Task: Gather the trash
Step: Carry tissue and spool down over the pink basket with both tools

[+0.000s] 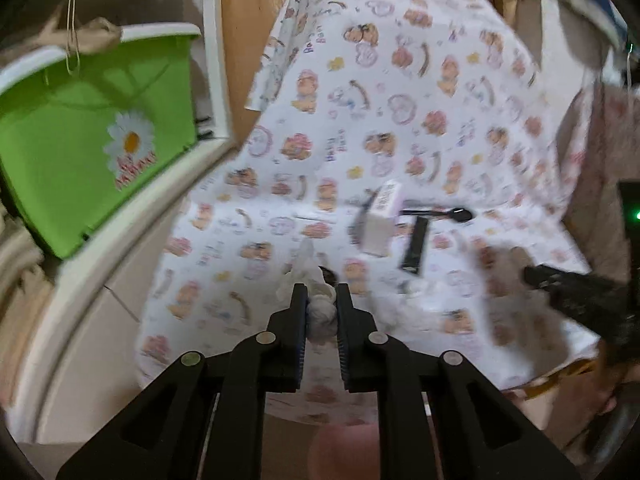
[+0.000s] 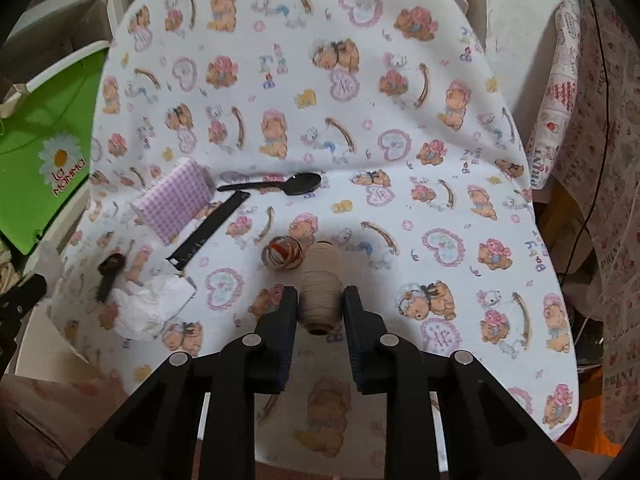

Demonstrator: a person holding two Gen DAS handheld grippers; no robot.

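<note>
Tissue (image 1: 322, 312) wad clamped between left gripper (image 1: 322, 300) fingers, held above teddy-print cloth (image 1: 400, 120). Right gripper (image 2: 321, 300) fingers straddle beige spool (image 2: 320, 288) lying on cloth; contact unclear, cannot tell if gripping. Tape ring (image 2: 283, 255) touching spool's far left side. Second crumpled tissue (image 2: 150, 304) near left cloth edge, dark cap (image 2: 110, 270) just beside. Farther: black strip (image 2: 208, 230), checkered pack (image 2: 174, 200), black spoon (image 2: 276, 185). Green bin (image 1: 80, 140) left of cloth, well apart from held tissue.
</note>
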